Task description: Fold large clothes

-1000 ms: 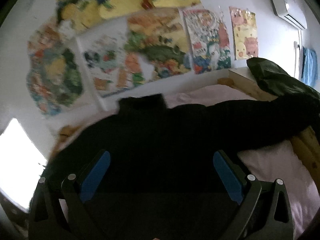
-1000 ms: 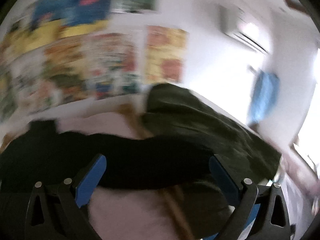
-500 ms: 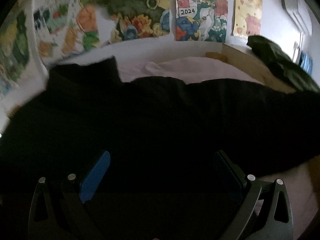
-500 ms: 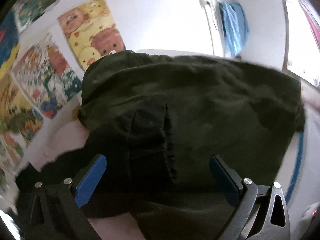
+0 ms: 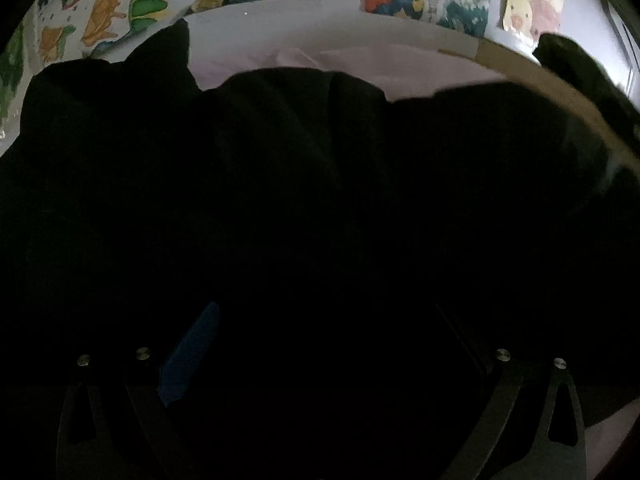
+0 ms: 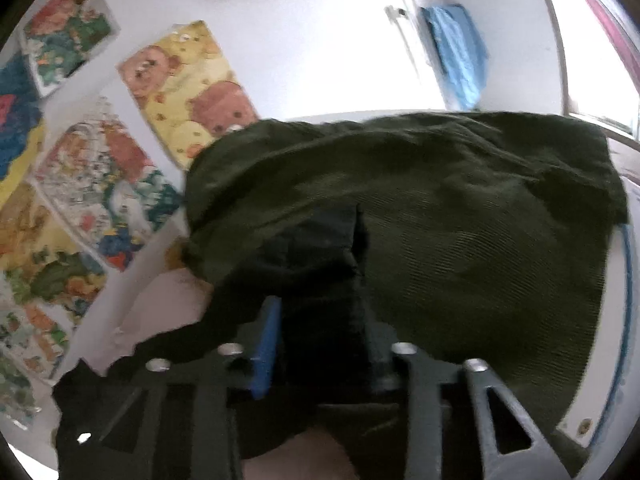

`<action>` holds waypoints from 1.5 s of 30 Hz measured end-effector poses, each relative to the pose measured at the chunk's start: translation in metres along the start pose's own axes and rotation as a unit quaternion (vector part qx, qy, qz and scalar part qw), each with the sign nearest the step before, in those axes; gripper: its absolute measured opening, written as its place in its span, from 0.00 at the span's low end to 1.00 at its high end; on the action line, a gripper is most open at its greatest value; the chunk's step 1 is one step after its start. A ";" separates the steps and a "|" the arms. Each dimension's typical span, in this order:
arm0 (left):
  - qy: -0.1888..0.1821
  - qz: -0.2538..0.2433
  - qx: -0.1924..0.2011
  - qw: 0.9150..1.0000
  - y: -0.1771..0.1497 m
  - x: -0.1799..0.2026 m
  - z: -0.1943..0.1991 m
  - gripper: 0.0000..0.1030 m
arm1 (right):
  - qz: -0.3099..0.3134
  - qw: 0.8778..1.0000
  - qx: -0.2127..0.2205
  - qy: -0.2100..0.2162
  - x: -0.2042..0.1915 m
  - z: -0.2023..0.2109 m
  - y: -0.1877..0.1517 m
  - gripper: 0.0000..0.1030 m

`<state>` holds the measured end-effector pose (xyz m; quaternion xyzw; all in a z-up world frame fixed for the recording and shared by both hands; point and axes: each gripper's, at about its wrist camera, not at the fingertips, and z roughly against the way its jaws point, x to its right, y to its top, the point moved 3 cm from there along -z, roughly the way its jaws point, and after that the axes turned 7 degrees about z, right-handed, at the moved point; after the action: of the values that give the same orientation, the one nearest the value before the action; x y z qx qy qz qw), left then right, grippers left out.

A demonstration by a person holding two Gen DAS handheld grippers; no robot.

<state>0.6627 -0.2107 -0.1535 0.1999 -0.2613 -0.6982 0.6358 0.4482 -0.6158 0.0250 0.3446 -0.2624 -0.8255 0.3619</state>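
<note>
A large black sweater [image 5: 280, 168] lies spread on a pink bed sheet [image 5: 400, 64], with its collar at the upper left. My left gripper [image 5: 320, 320] hovers low over the sweater's body, its jaws wide apart and nothing between them. In the right wrist view my right gripper [image 6: 320, 316] has closed on the end of the sweater's black sleeve [image 6: 320, 248]; its blue pad [image 6: 266, 344] presses the cloth. The sleeve end lies on a dark green garment [image 6: 460, 208].
The dark green garment is heaped at the bed's right end, also seen in the left wrist view [image 5: 580, 68]. A wooden bed rail [image 5: 560, 92] runs along the right side. Posters [image 6: 184, 84] cover the wall behind. A blue towel [image 6: 460, 52] hangs on the wall.
My right gripper has closed from wide open onto the sleeve end. My left gripper has dropped closer to the sweater, which now fills its view.
</note>
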 end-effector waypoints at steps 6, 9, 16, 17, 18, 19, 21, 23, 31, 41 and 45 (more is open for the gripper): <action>-0.017 0.010 0.001 1.000 -0.005 -0.009 -0.006 0.99 | 0.064 0.993 0.007 0.098 -0.065 0.004 0.001 0.11; -0.055 0.032 -0.004 0.998 0.001 -0.023 0.010 0.98 | 0.090 0.983 -0.002 0.157 -0.103 0.009 -0.004 0.11; -0.080 0.071 0.012 0.994 0.015 -0.085 0.066 0.98 | 0.145 0.949 -0.032 0.280 -0.193 0.029 -0.032 0.11; -0.090 0.080 0.016 0.993 0.019 -0.095 0.077 0.98 | 0.149 0.941 -0.037 0.302 -0.209 0.033 -0.037 0.11; -0.103 0.087 0.020 0.991 0.019 -0.104 0.088 0.98 | 0.153 0.935 -0.043 0.318 -0.222 0.035 -0.041 0.11; -0.118 0.091 0.027 0.988 0.019 -0.116 0.103 0.98 | 0.157 0.930 -0.047 0.329 -0.232 0.037 -0.044 0.11; -0.137 0.087 0.045 0.986 0.017 -0.137 0.130 0.98 | 0.173 0.915 -0.059 0.358 -0.261 0.043 -0.055 0.11; -0.144 0.077 0.064 0.985 0.013 -0.156 0.154 0.98 | 0.196 0.904 -0.068 0.374 -0.287 0.047 -0.068 0.11; -0.175 0.145 0.082 0.970 -0.017 -0.256 0.202 0.98 | 0.256 0.857 -0.133 0.427 -0.384 0.027 -0.144 0.11; -0.235 0.190 0.086 0.949 -0.053 -0.345 0.231 0.98 | 0.274 0.792 -0.275 0.472 -0.476 -0.039 -0.272 0.11; -0.256 0.193 0.076 0.944 -0.055 -0.346 0.227 0.98 | 0.282 0.769 -0.329 0.470 -0.495 -0.064 -0.316 0.14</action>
<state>0.5196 0.1608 -0.0279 0.0081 -0.5006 -0.5680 0.6532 0.6128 -0.0524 -0.0426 0.4595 0.1430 -0.4573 0.7478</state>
